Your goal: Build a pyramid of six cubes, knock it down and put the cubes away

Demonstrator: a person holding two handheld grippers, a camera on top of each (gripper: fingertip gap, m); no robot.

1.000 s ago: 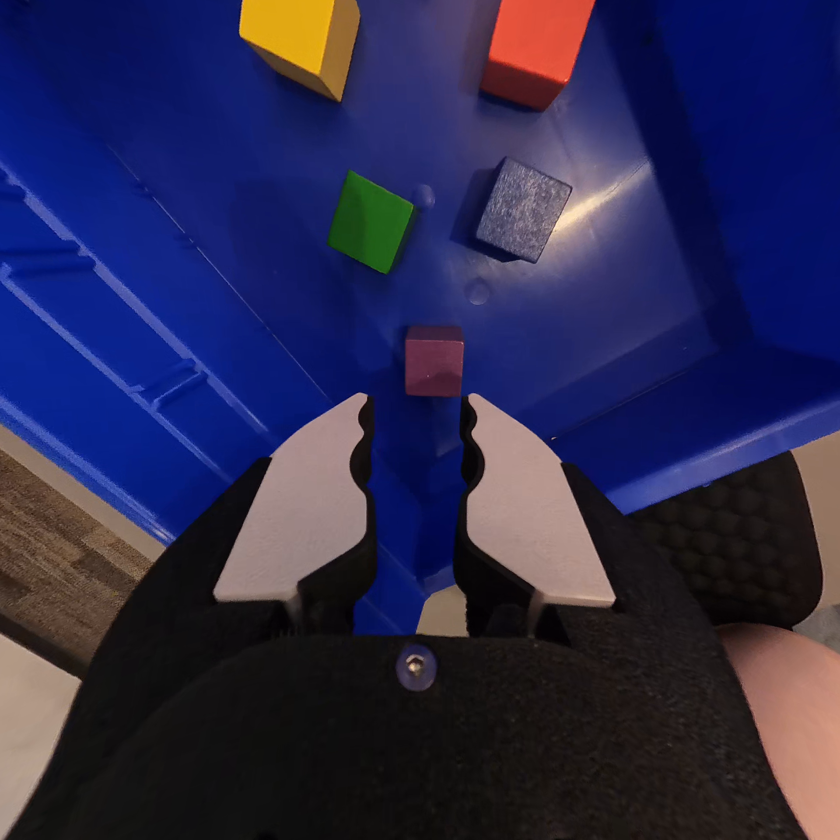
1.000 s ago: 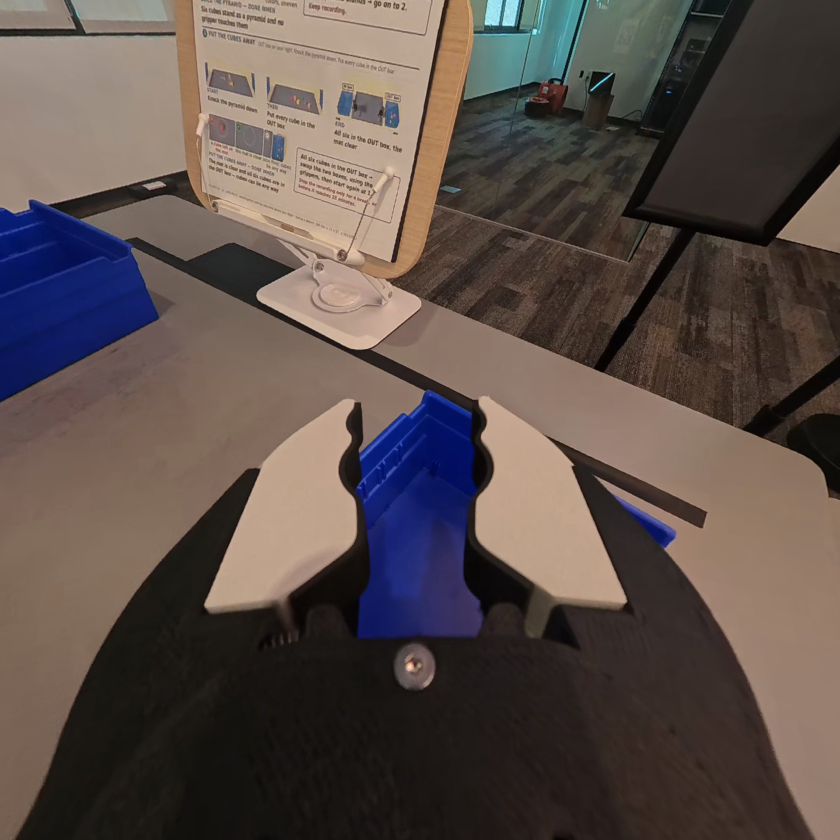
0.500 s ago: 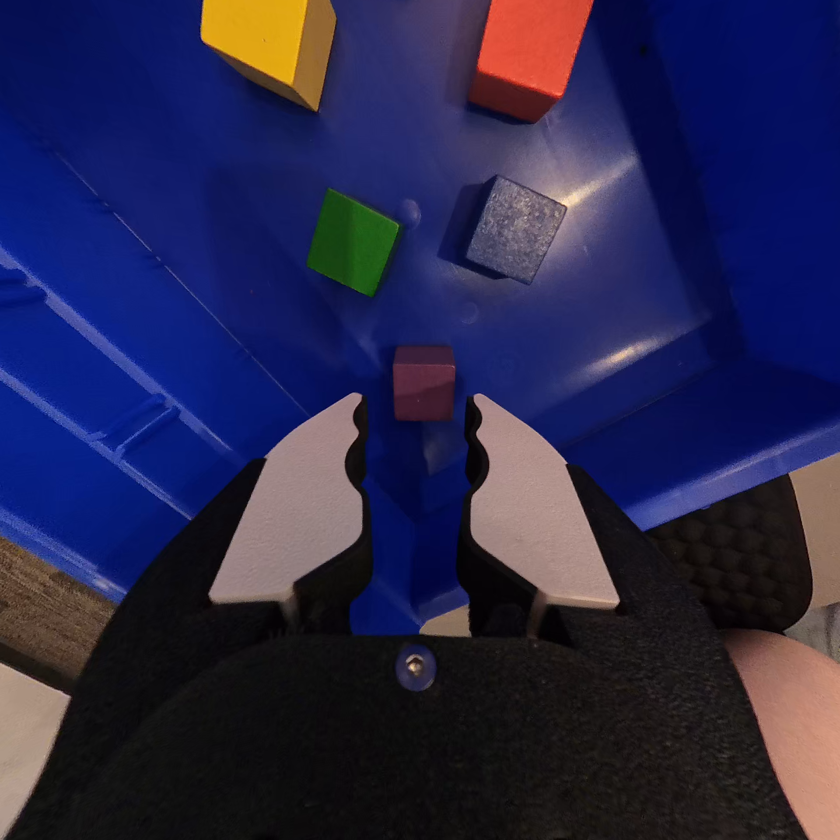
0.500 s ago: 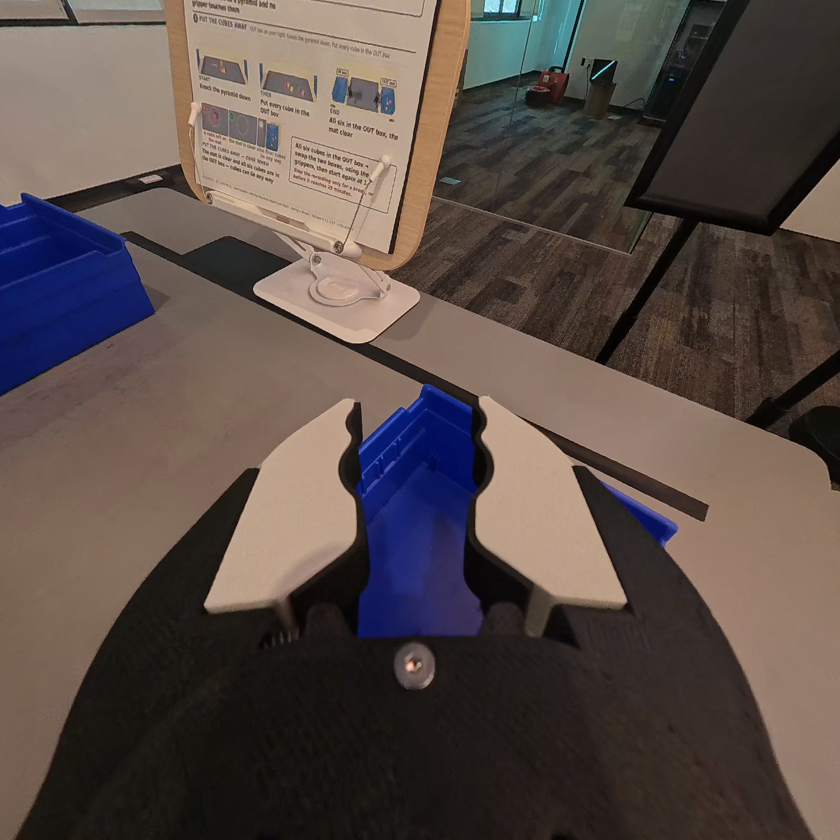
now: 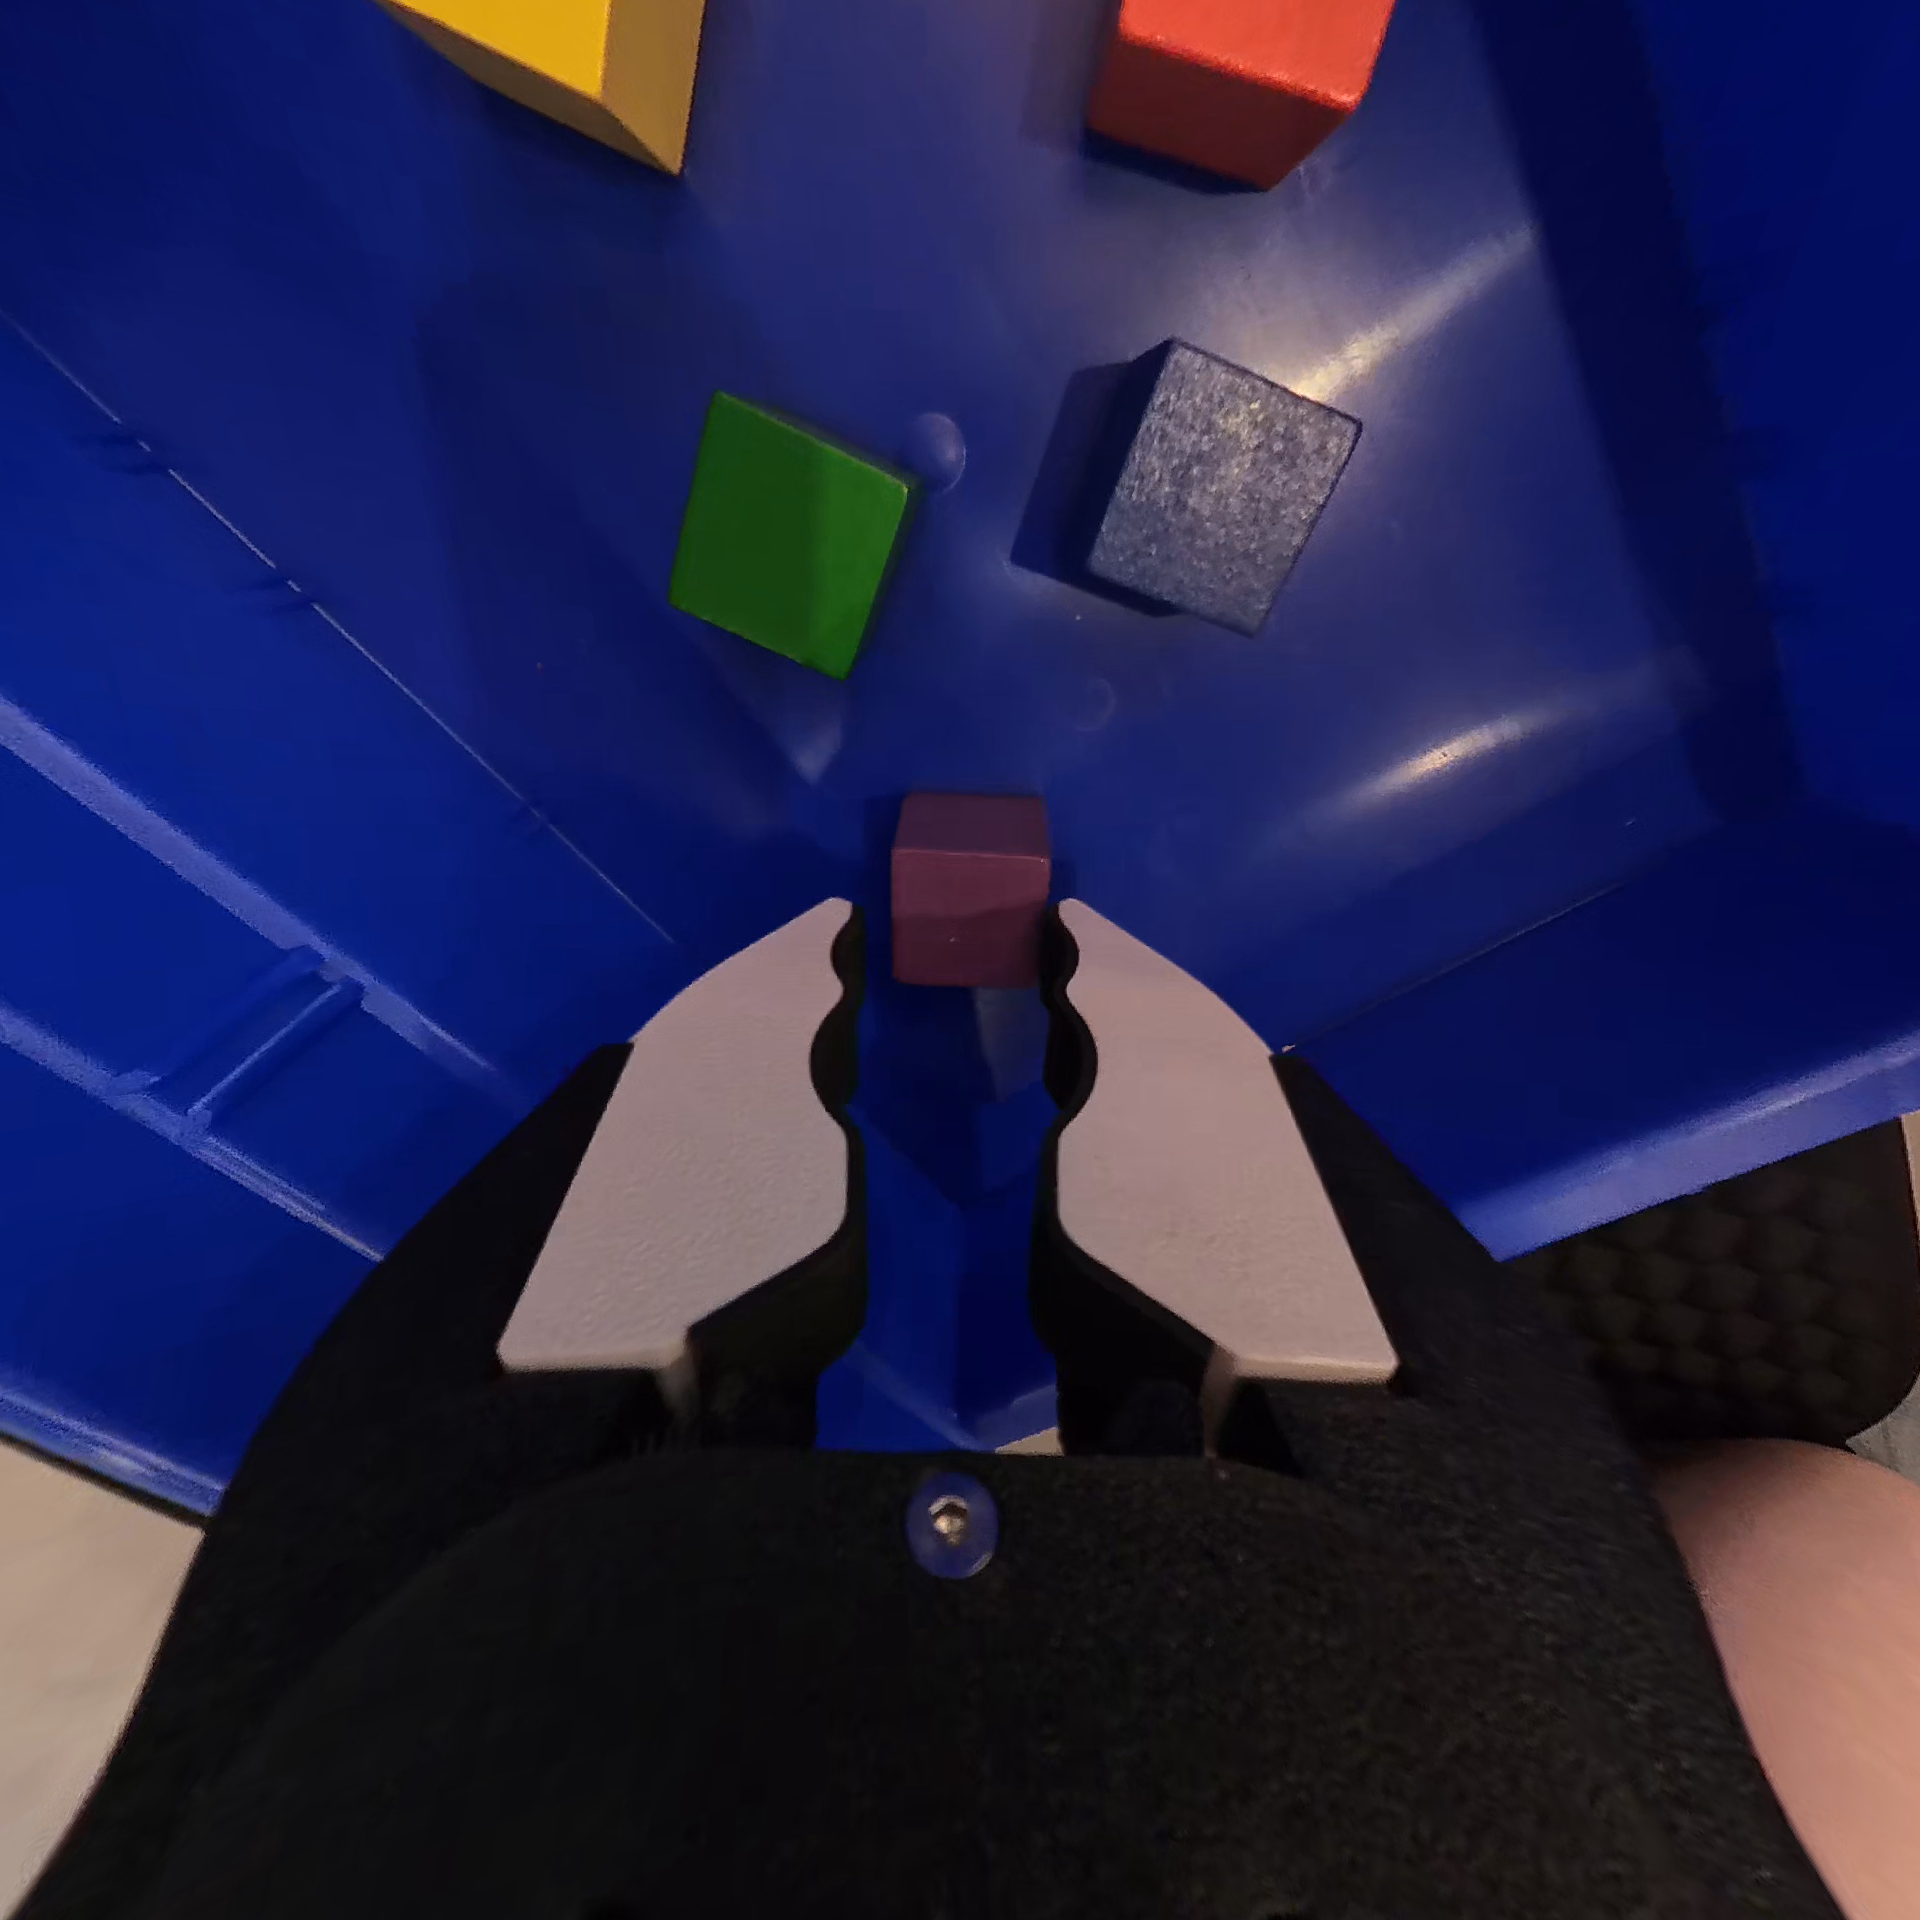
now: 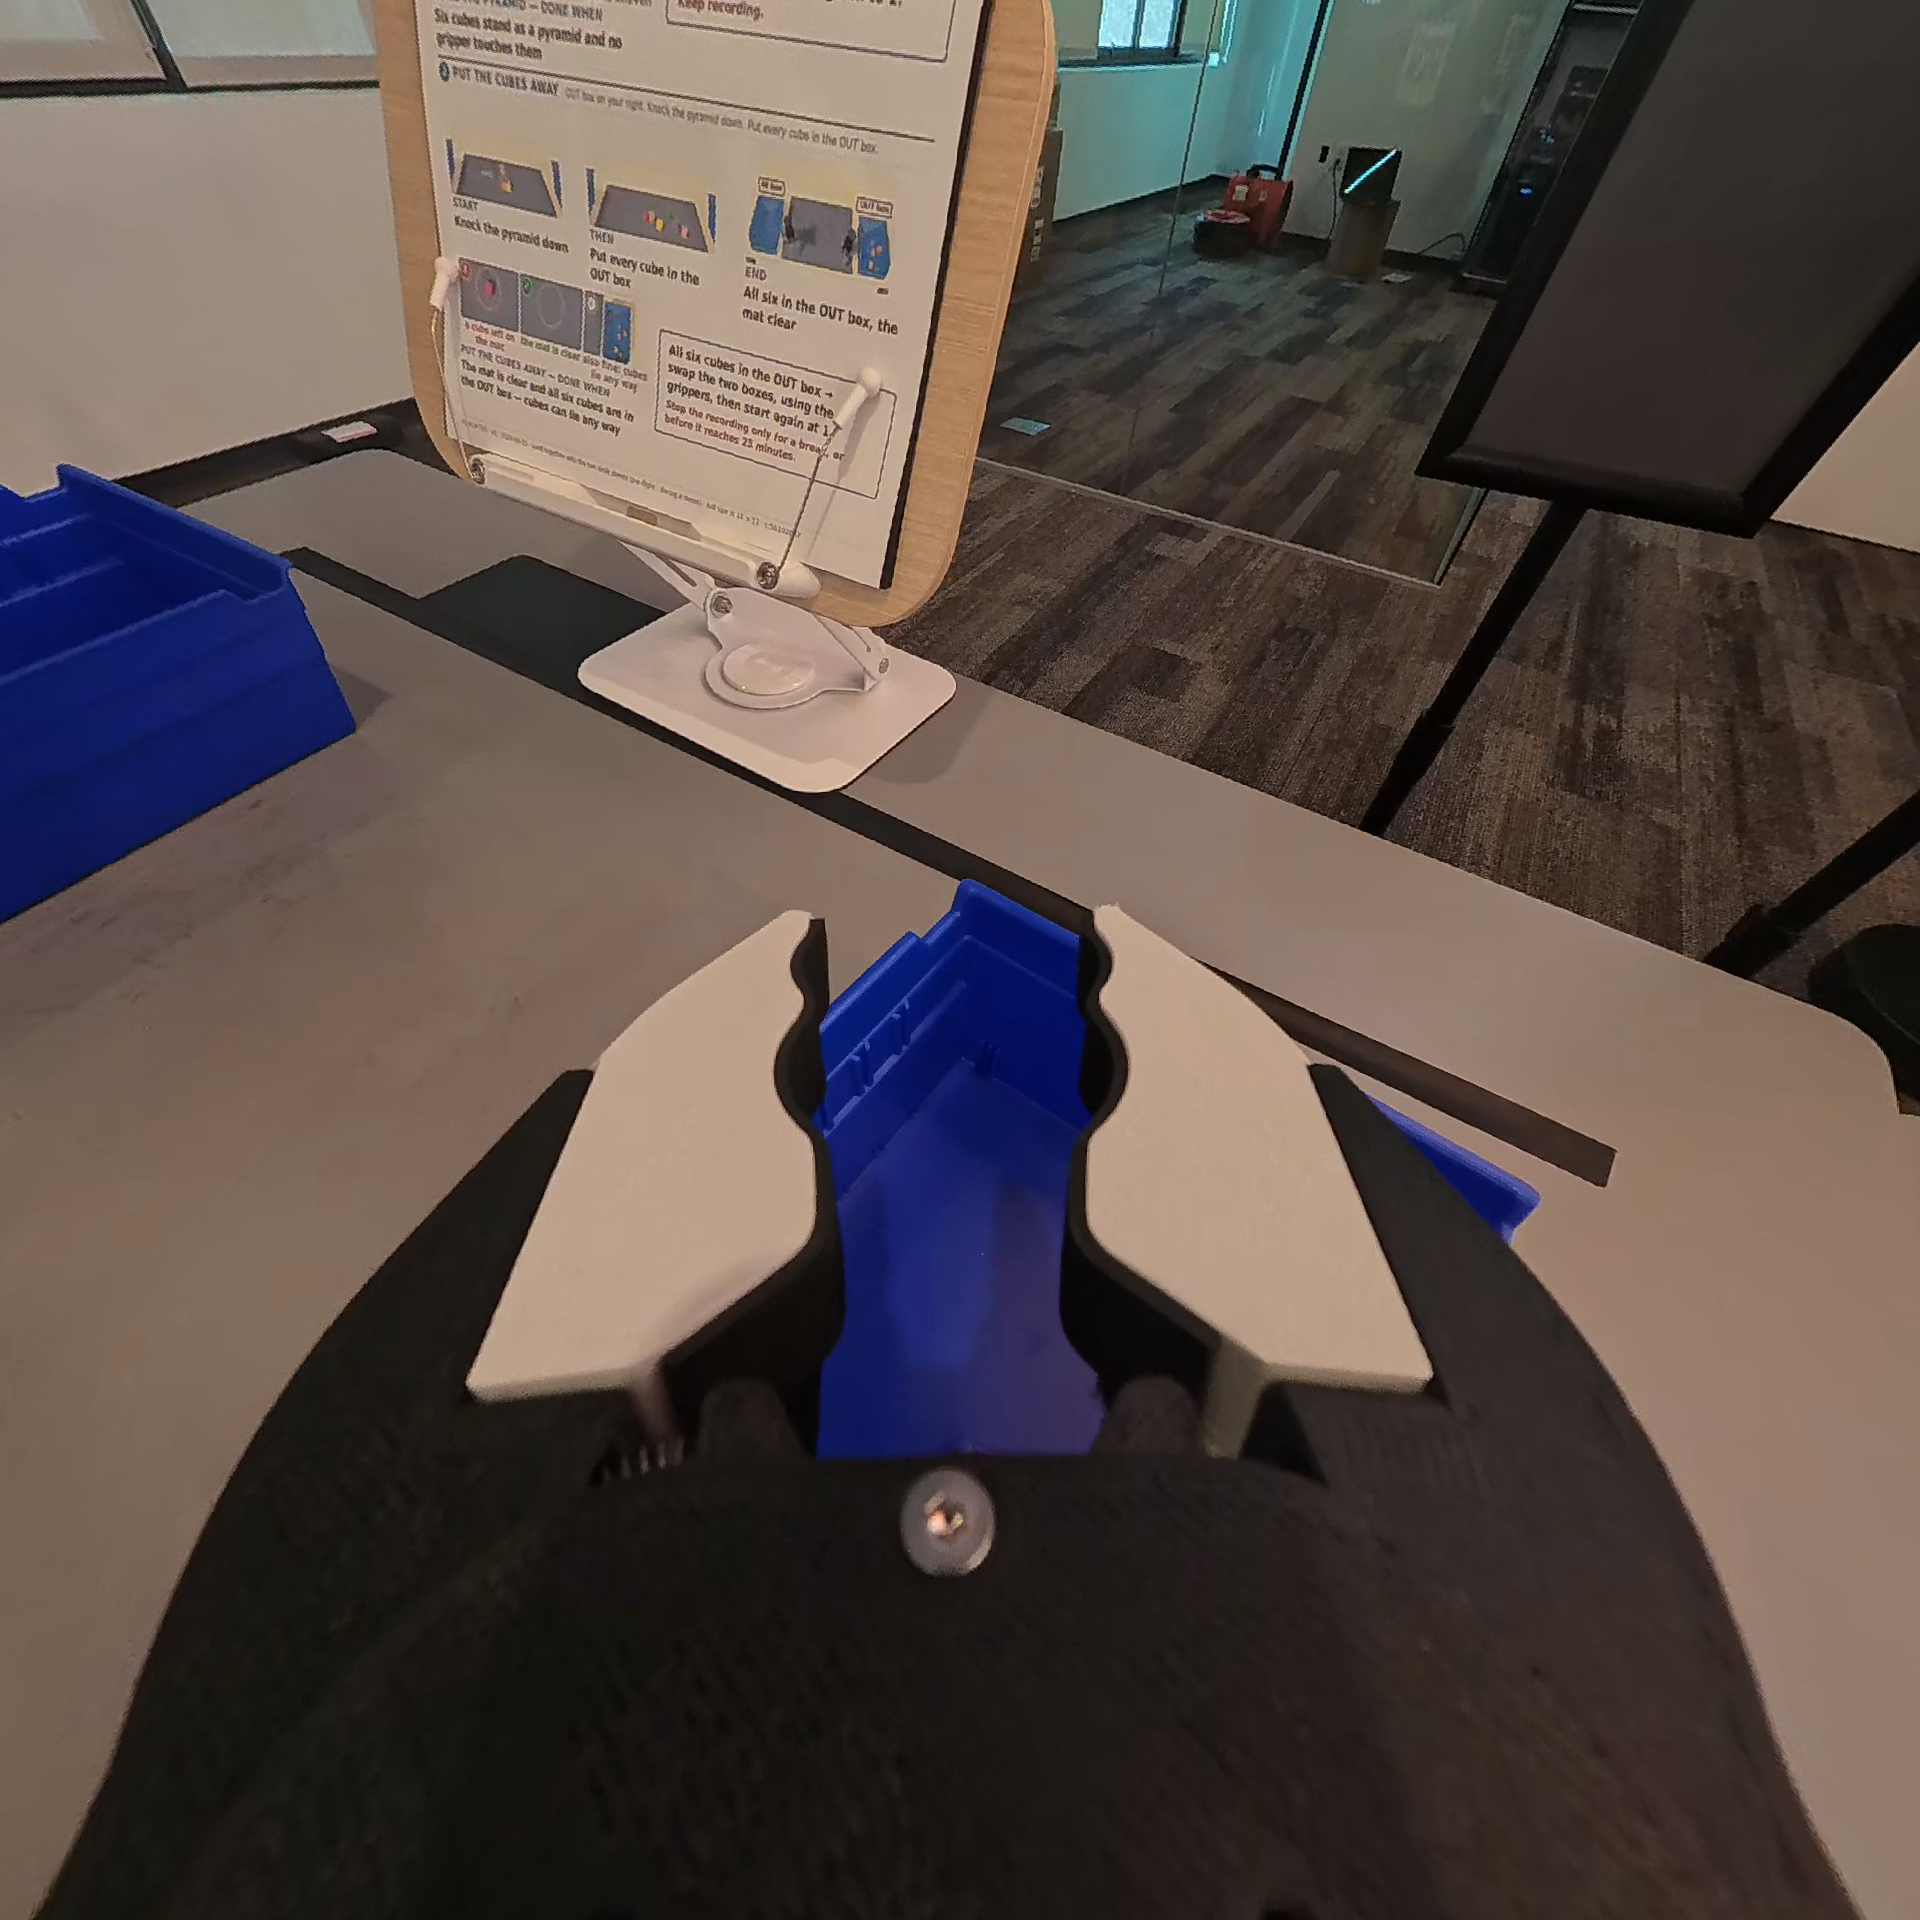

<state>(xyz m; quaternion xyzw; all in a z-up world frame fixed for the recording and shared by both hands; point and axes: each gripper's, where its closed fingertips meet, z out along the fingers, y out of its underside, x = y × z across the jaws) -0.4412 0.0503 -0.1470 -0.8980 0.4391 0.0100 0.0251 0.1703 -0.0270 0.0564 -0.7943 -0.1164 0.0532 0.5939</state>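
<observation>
Straddling the purple cube (image 5: 966, 894) near the bin (image 5: 312, 831) corner, left tool (image 5: 951, 920) gapes unclamped; right tool (image 6: 951, 925) gapes empty.

Both the left gripper (image 5: 951, 914) and right gripper (image 6: 951, 925) pair pale grey wavy-edged fingers with textured black bodies and one central screw.

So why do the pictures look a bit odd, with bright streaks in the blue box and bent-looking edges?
Left wrist view: room light glares in pale streaks off the glossy blue bin; the dark blue cube casts a soft shadow to its left, and the purple cube stays sharp. Right wrist view: the wide-angle lens bows the table edge and tilts the instruction stand; lighting is even.
</observation>
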